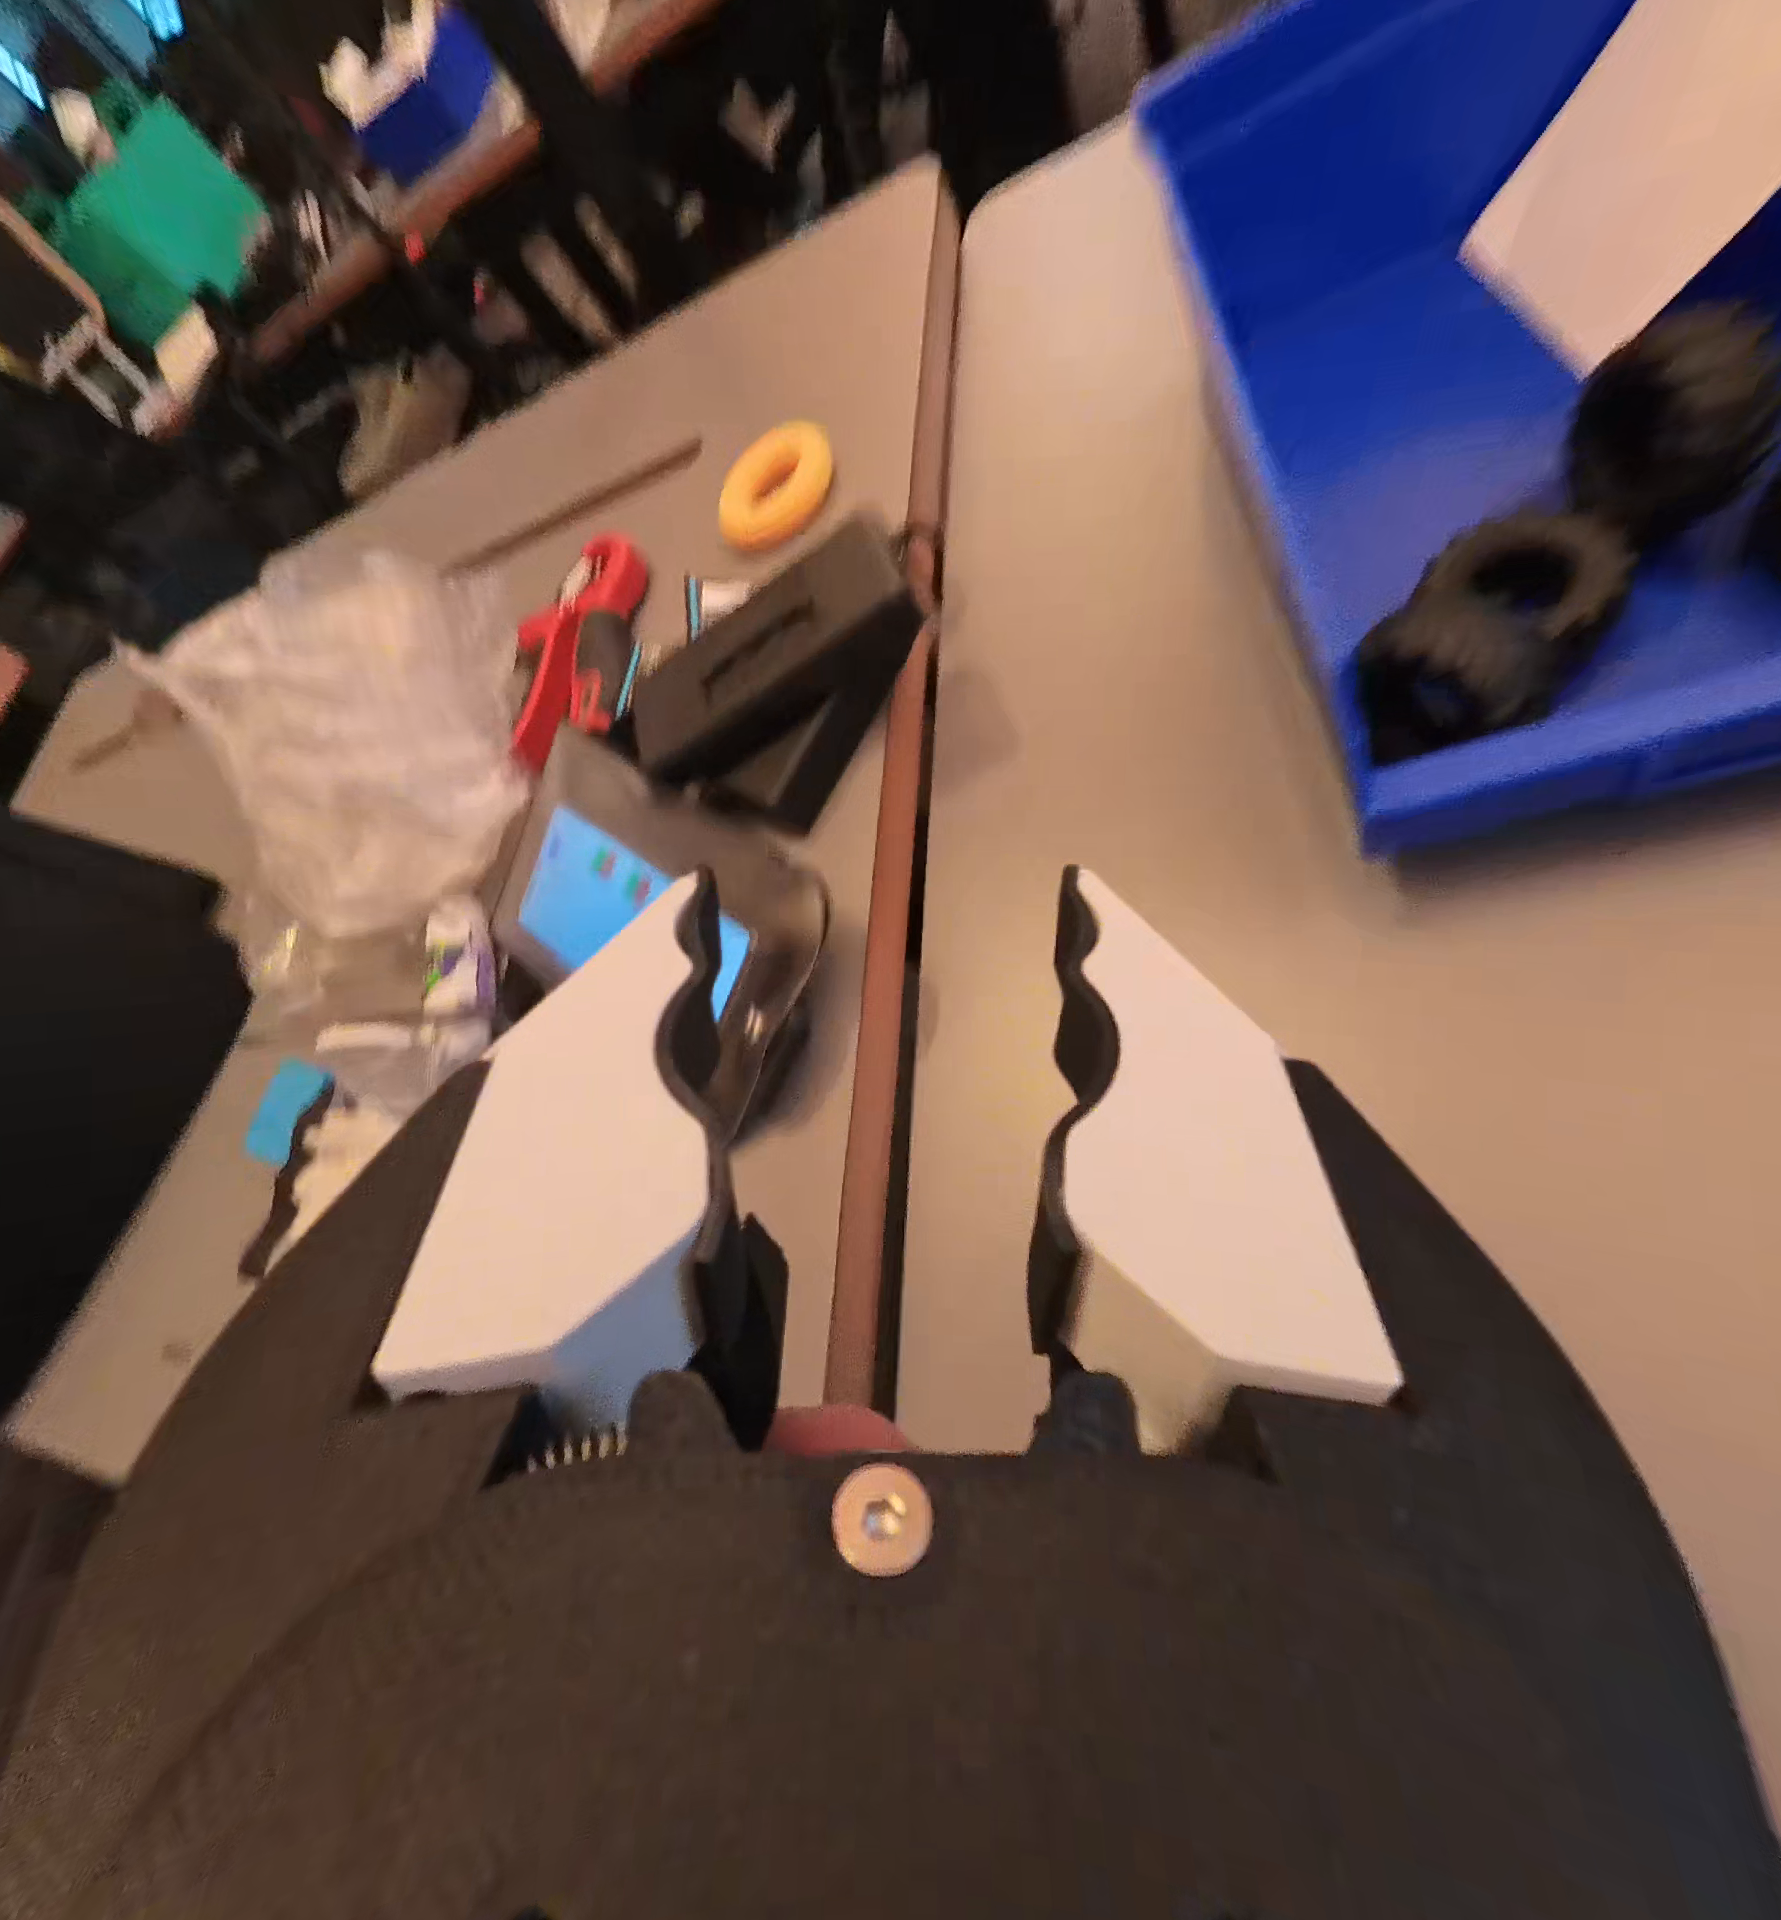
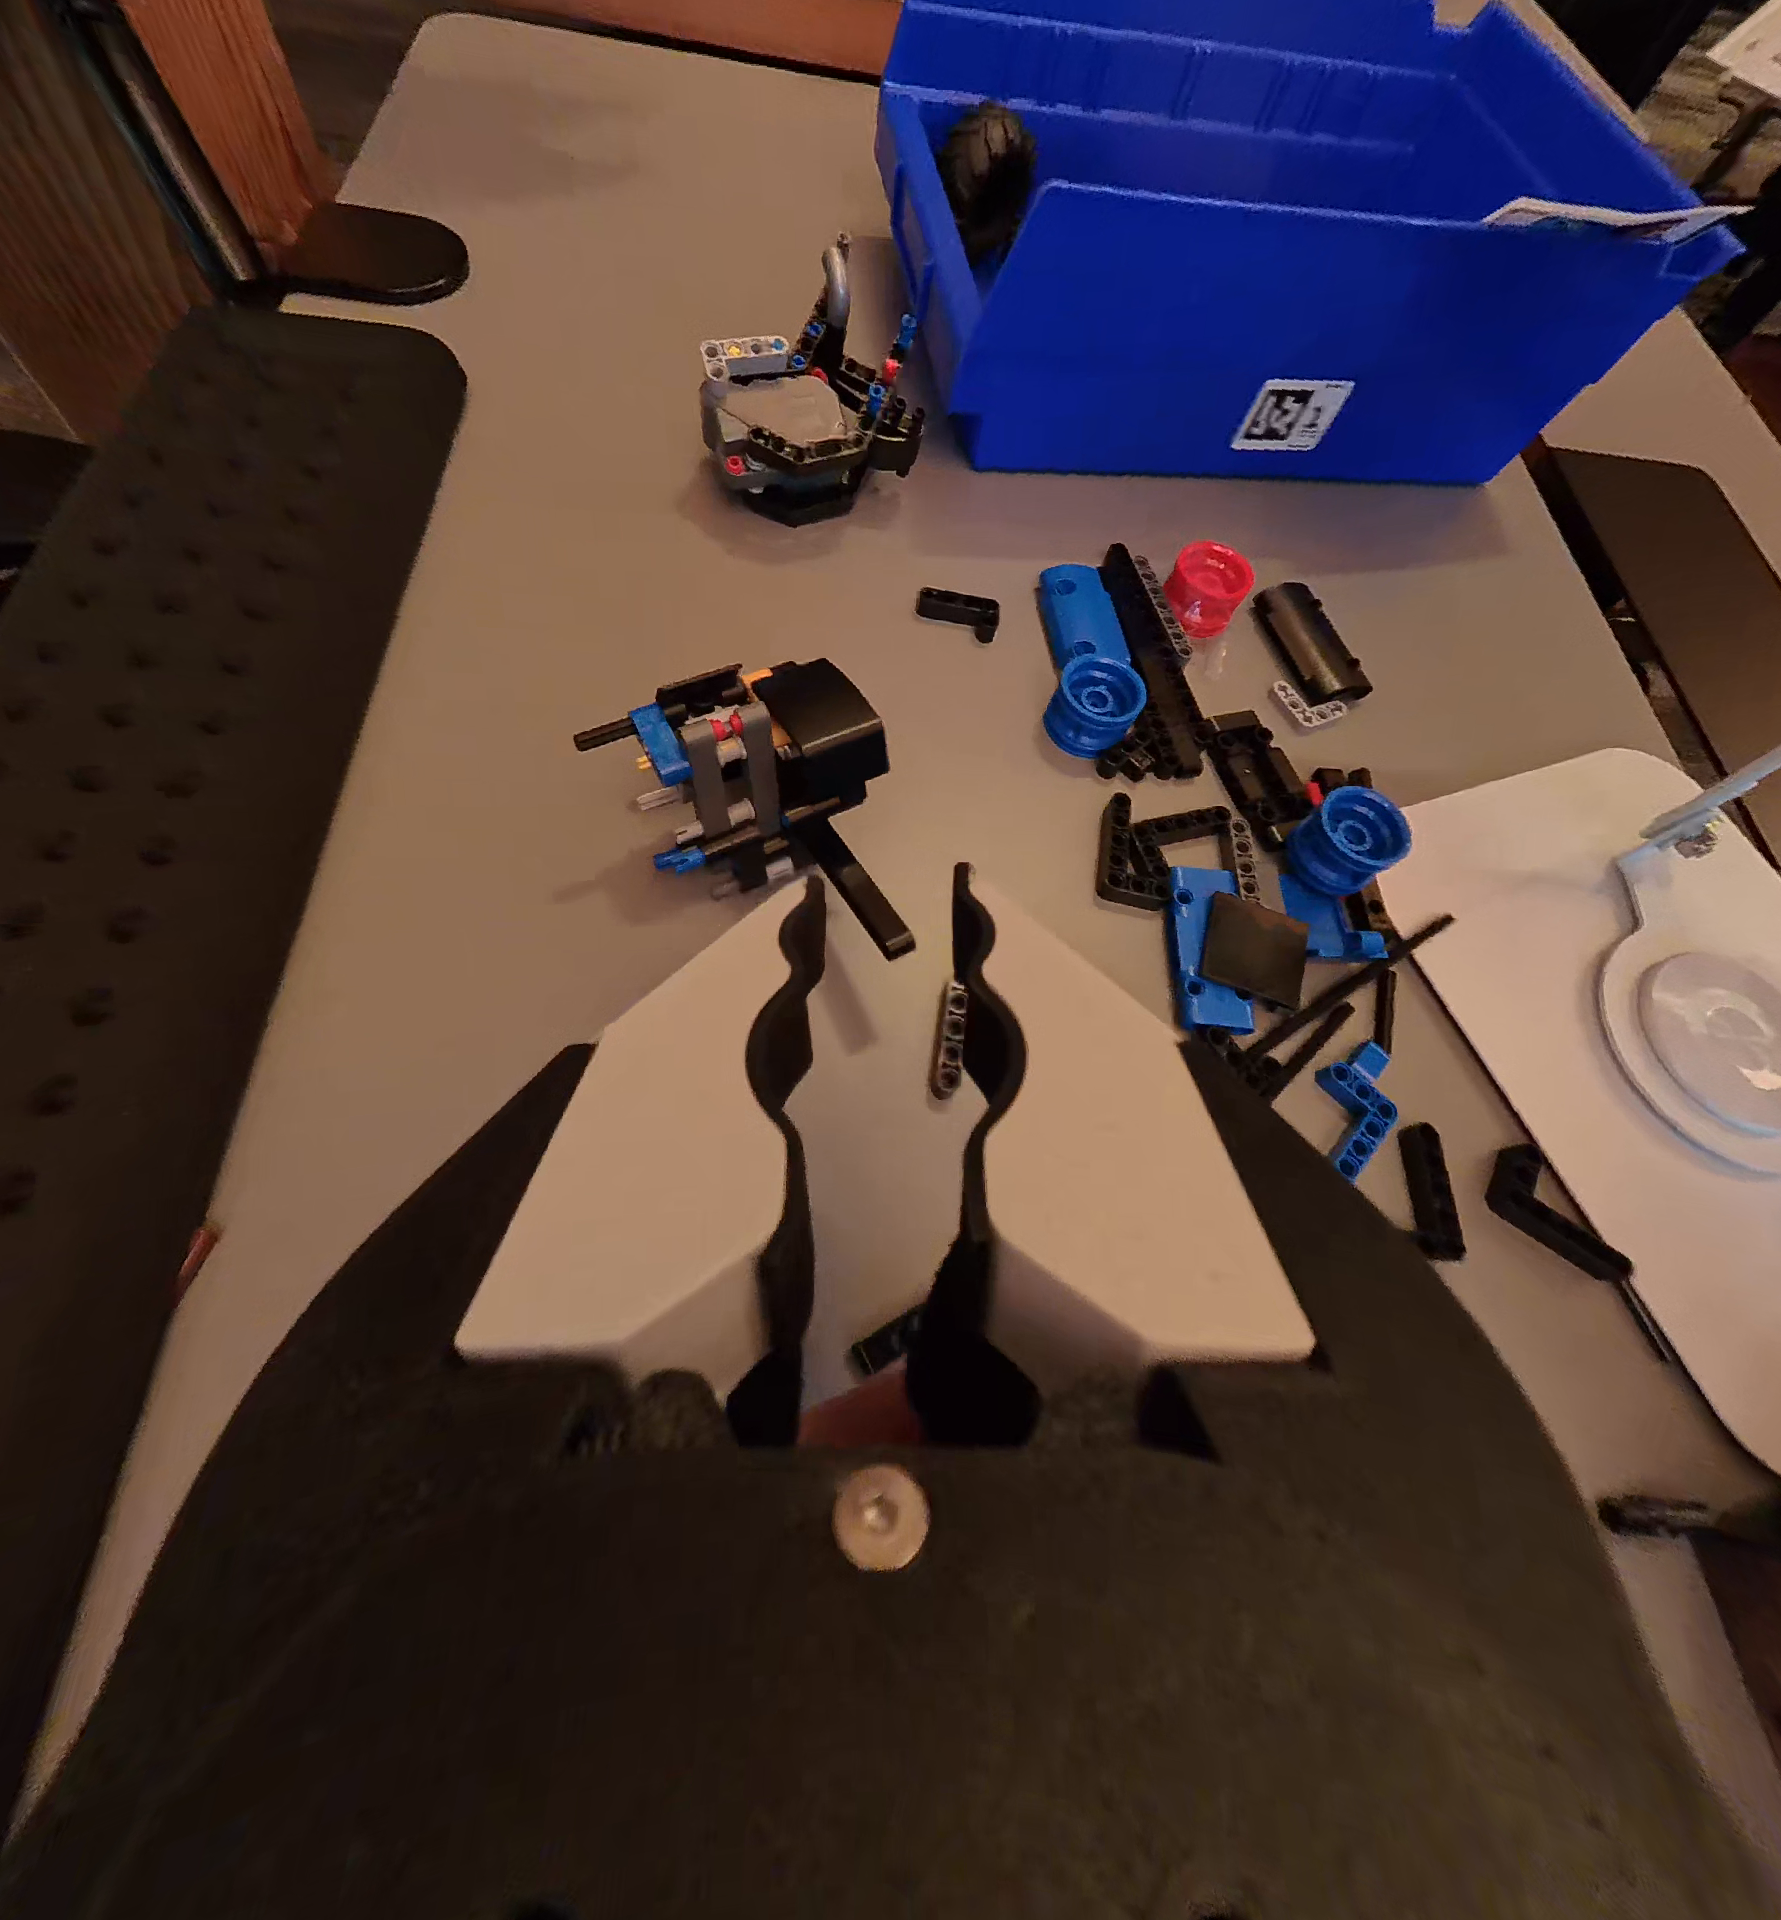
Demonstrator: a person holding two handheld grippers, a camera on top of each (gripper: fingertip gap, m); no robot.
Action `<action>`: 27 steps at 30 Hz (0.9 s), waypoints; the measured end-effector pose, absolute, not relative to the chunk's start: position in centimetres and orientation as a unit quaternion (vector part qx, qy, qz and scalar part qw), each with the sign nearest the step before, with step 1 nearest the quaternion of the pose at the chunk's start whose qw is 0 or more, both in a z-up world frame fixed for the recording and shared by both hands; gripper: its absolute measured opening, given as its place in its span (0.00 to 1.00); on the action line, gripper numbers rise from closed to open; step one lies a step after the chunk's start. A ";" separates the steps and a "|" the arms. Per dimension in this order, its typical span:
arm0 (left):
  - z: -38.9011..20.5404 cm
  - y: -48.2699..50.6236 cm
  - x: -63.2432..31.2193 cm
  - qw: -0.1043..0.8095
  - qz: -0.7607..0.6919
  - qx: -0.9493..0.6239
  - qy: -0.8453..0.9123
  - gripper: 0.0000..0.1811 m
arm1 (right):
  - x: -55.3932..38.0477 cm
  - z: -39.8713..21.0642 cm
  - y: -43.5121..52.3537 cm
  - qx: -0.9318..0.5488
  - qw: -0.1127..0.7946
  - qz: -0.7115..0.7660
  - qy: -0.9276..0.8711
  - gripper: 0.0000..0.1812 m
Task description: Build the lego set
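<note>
In the right wrist view, a black, blue and grey lego sub-assembly [image 2: 751,774] lies on the grey table just beyond my right gripper [image 2: 888,881], which is open and empty above the table. A small grey beam [image 2: 950,1039] lies between its fingers on the table. A second grey and black sub-assembly [image 2: 803,410] stands farther off by the blue bin [image 2: 1239,312]. Loose blue and black parts [image 2: 1229,831], blue wheels [image 2: 1094,701] and a red wheel hub [image 2: 1210,587] lie to the right. My left gripper [image 1: 886,883] is open and empty above a table seam.
A black perforated mat [image 2: 169,779] lies left. A white board [image 2: 1696,1039] with a clear round dish lies right. In the blurred left wrist view, the blue bin [image 1: 1385,416] holds black tyres [image 1: 1509,613]; a small screen device [image 1: 616,894], plastic bag [image 1: 356,727], yellow ring [image 1: 774,483] and red tool [image 1: 579,644] lie left. The tips of one gripper are about 55 cm away from the tips of the other. From the right gripper's tips to the red wheel hub [image 2: 1210,587] is close to 25 cm.
</note>
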State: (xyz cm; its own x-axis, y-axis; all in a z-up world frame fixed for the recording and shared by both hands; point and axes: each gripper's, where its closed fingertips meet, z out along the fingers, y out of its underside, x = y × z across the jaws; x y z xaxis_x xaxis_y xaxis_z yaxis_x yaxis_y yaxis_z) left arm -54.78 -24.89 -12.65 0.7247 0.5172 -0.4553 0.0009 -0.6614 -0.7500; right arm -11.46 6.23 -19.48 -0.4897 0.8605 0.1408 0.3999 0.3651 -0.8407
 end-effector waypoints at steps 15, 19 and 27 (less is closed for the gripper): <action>-15.2 -2.6 -39.7 0.453 0.263 -0.842 0.133 0.30 | -5.0 -13.5 22.3 -0.544 0.453 0.184 -0.682 0.24; -15.9 -1.6 -39.1 0.476 0.238 -0.837 0.127 0.29 | 1.7 -11.9 27.5 -0.599 0.464 0.123 -0.641 0.24; -19.5 -1.8 -40.2 0.461 0.221 -0.855 0.088 0.30 | 12.8 -14.1 32.4 -0.692 0.422 0.069 -0.581 0.25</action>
State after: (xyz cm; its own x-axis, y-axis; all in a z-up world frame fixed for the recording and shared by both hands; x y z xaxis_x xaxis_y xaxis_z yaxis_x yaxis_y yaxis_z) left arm -40.20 -1.82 -19.45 0.8873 0.0533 -0.4580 -0.3534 -0.5594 -0.7498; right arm 12.80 32.36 -14.06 0.3147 0.8635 0.3942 0.7463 0.0316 -0.6648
